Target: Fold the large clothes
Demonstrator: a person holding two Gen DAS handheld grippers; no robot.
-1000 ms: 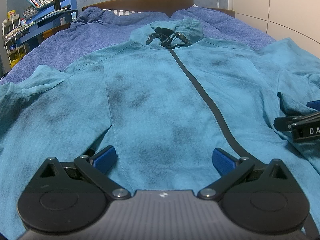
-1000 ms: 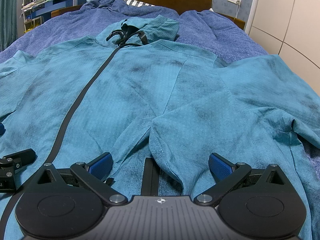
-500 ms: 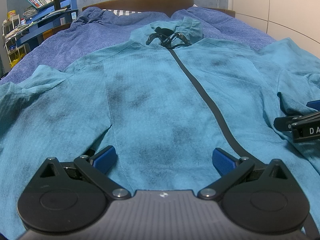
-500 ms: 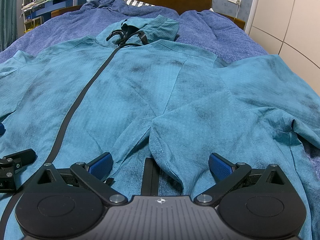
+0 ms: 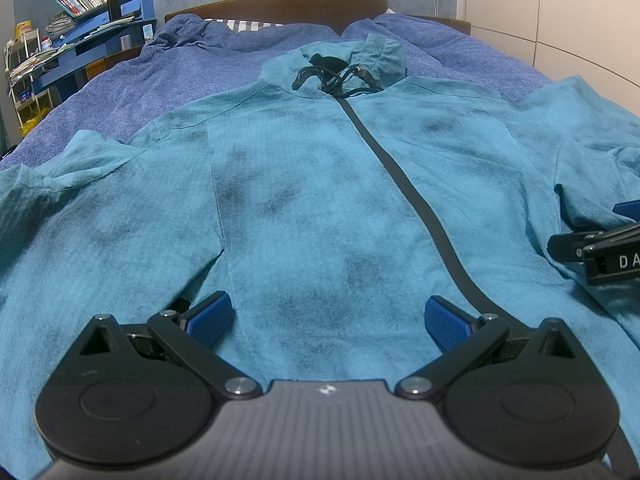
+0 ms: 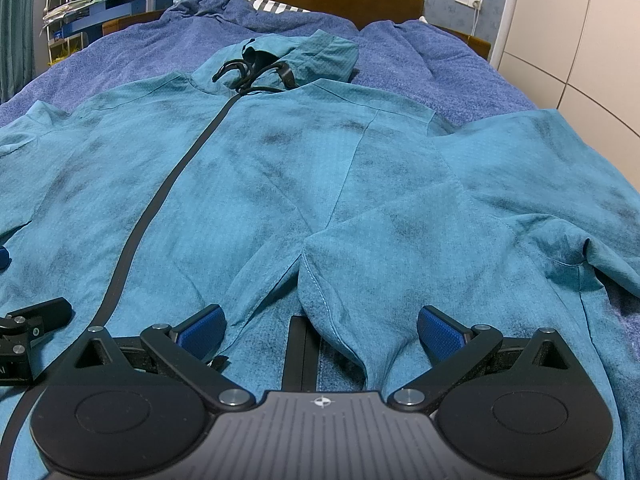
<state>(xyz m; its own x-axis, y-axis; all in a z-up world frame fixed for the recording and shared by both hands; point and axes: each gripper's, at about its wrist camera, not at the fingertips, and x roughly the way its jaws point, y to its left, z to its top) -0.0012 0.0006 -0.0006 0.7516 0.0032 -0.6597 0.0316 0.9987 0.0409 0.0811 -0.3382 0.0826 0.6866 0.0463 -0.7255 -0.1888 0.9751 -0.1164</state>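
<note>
A large teal hooded jacket (image 5: 320, 208) with a black zip (image 5: 404, 184) lies front-up and spread out on the bed, hood (image 5: 344, 56) at the far end. My left gripper (image 5: 328, 316) is open, low over the jacket's bottom hem, left of the zip. In the right wrist view the same jacket (image 6: 280, 184) fills the frame; my right gripper (image 6: 320, 324) is open over the hem, where the right sleeve (image 6: 400, 264) lies folded across the body. Each gripper shows at the edge of the other's view: the right gripper (image 5: 600, 248), the left gripper (image 6: 28, 328).
A purple-blue blanket (image 5: 180, 76) covers the bed under the jacket. A wooden headboard (image 5: 280, 8) stands at the far end. A blue shelf with books (image 5: 100, 8) is at the back left, cream wardrobe doors (image 6: 580, 48) at the right.
</note>
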